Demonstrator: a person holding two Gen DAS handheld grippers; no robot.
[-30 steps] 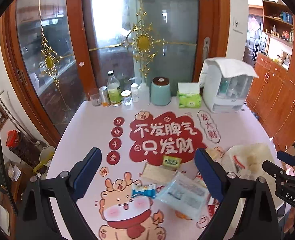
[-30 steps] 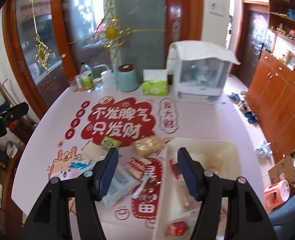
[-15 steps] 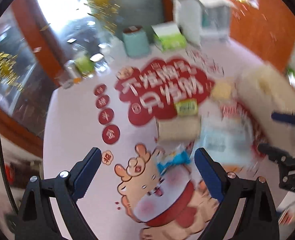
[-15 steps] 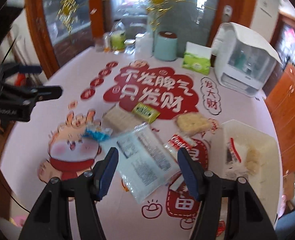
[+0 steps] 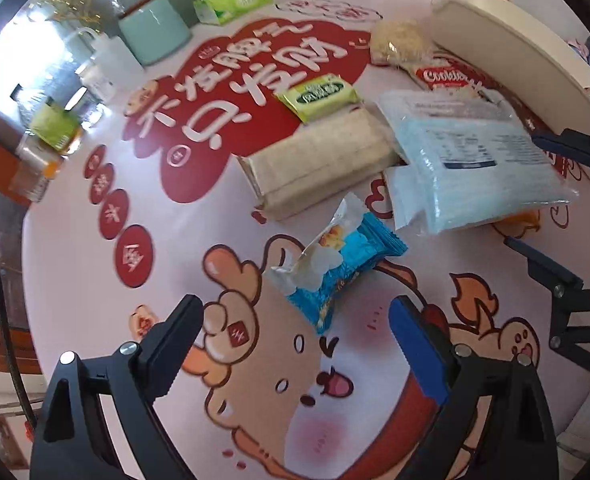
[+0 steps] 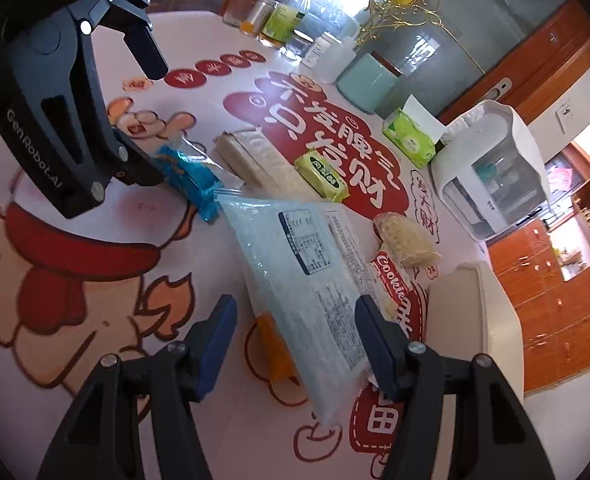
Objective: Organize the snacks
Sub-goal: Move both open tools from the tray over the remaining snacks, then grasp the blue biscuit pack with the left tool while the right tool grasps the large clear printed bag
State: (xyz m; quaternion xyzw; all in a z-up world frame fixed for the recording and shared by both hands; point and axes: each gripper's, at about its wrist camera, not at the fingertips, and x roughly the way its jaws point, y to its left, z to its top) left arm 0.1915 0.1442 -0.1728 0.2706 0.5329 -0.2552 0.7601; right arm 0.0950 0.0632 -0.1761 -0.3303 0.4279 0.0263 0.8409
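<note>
The left tongs (image 5: 297, 322) hang spread wide over the tabletop (image 5: 75, 280), empty, with the blue snack packet (image 5: 335, 260) lying just beyond them. To its right, the right tongs (image 6: 295, 330) stand open astride the near end of a pale blue bag (image 6: 299, 280), pads clear of it. The white bin (image 5: 507, 28) sits far right.
</note>
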